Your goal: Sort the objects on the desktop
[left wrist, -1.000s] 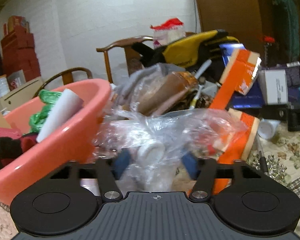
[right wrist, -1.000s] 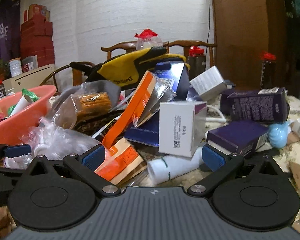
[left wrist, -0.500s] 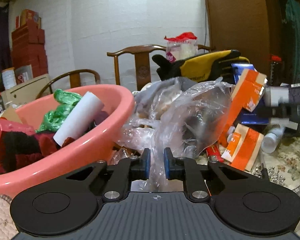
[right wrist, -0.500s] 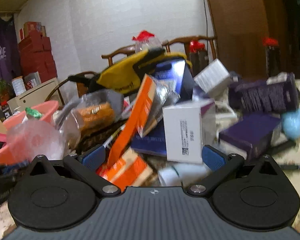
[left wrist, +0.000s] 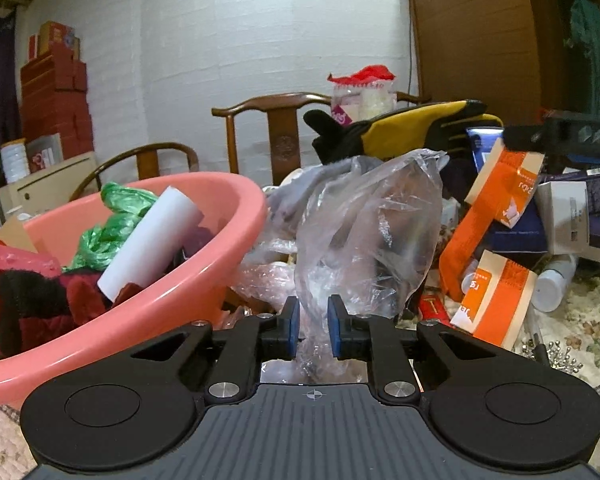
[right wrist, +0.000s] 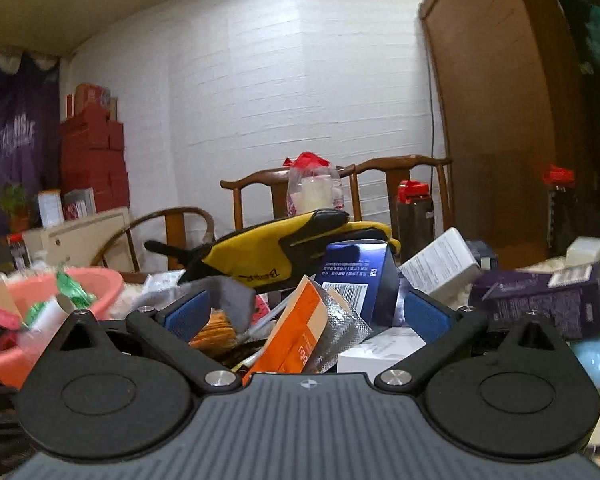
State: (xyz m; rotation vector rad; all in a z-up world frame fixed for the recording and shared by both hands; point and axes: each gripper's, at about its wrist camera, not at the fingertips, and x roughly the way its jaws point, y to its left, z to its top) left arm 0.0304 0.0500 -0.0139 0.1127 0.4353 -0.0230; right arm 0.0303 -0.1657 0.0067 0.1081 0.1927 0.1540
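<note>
Crinkled clear plastic bag (left wrist: 364,232) between left tool (left wrist: 313,325)

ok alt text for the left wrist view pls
The left tool has a crumpled clear plastic bag between its blue pads, its jaws easing open. A pink basin holding a white roll sits left; orange packets and boxes clutter the right.

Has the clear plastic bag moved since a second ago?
Yes. The clear plastic bag has risen from the tabletop clutter and now stands above the pink basin rim.
</note>
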